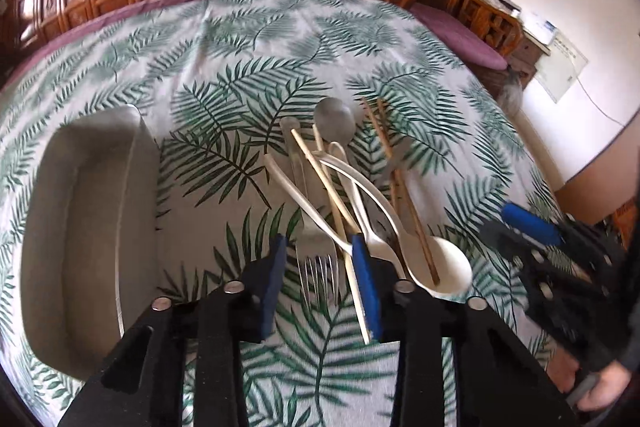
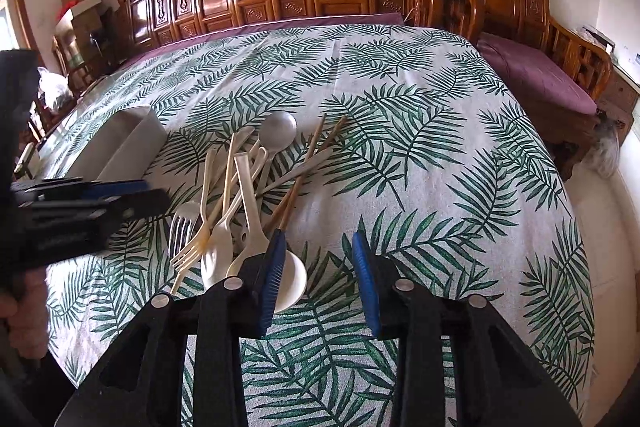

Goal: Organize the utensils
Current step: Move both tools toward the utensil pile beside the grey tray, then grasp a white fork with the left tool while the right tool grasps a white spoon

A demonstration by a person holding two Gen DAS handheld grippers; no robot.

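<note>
A tangled pile of utensils lies on the leaf-print tablecloth. In it are a metal fork (image 1: 318,267), a metal spoon (image 1: 334,119), cream chopsticks (image 1: 320,175), brown chopsticks (image 1: 384,131), white plastic cutlery and a white soup spoon (image 1: 452,267). My left gripper (image 1: 319,243) is open and hangs low over the near end of the pile. The metal fork's tines lie between its blue pads, untouched. My right gripper (image 2: 318,237) is open just right of the pile, with only cloth between its fingers. Its left finger hides part of the soup spoon (image 2: 294,283).
A grey oblong tray (image 1: 92,227) sits left of the pile, also seen as tray (image 2: 120,143). Each gripper shows in the other's view: the right gripper (image 1: 508,227) and the left gripper (image 2: 152,193). Carved wooden chairs and a purple cushion line the table's far edge.
</note>
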